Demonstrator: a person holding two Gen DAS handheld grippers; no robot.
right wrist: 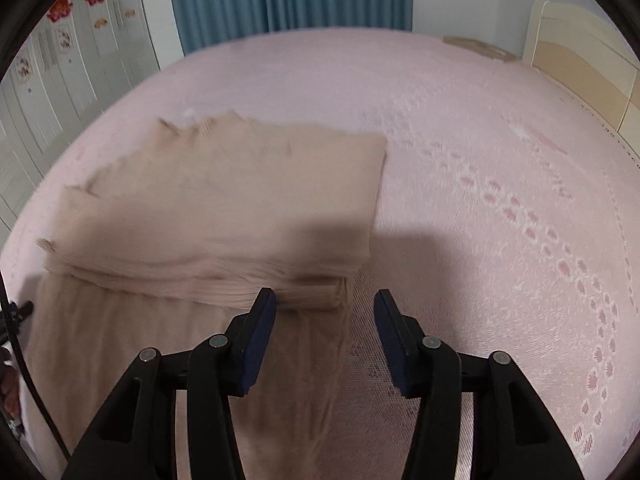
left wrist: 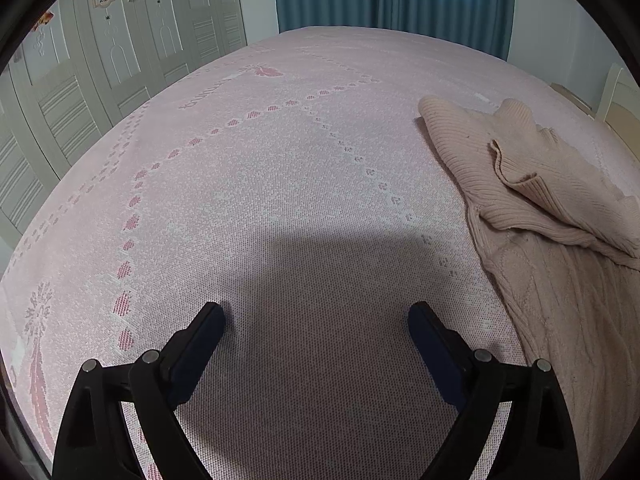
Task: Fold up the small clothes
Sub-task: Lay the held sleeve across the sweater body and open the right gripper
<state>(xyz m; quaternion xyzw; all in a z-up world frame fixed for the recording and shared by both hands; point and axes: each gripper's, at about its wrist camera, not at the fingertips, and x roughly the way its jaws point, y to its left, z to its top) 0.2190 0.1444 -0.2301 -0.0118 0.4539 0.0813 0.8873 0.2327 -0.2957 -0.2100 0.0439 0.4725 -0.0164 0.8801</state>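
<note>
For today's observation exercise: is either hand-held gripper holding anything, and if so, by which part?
Nothing is held. The left hand-held gripper stands open over the bare bedspread; the right hand-held gripper is open at the beige sweater corner, not clamping it.

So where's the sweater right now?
The sweater lies on the pink bed, at the right edge of the left wrist view. In the right wrist view it sits left of centre, ahead of the open right gripper.
</note>
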